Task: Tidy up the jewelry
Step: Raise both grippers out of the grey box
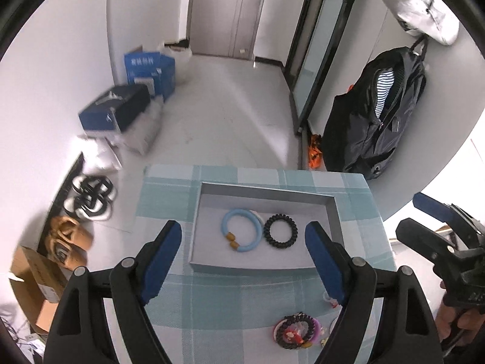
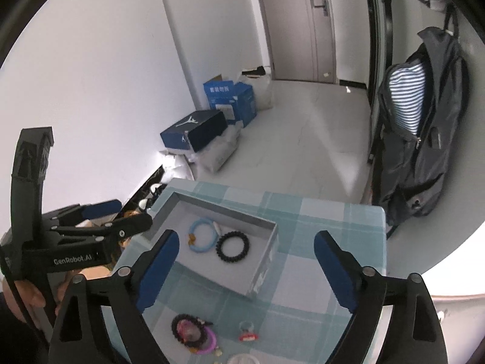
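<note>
Both hand-held grippers: left (image 1: 244,238) and right (image 2: 246,247) spread apart, empty. Next: pinch one bangle from tangled pile (image 2: 194,335) (worktop near edge), lift clear, deposit in tray (image 2: 263,270).

On the table (image 1: 169,200) sits a tray (image 1: 332,212). In it, a bracelet (image 1: 241,230) touches a coil hair tie (image 1: 280,230) at its three o'clock. At the tray's six o'clock lies a bead pile (image 1: 295,330).

"GenRobot.AI" in white on the left gripper (image 2: 133,217); Jumpman logo on the blue shoebox (image 2: 194,135).
</note>
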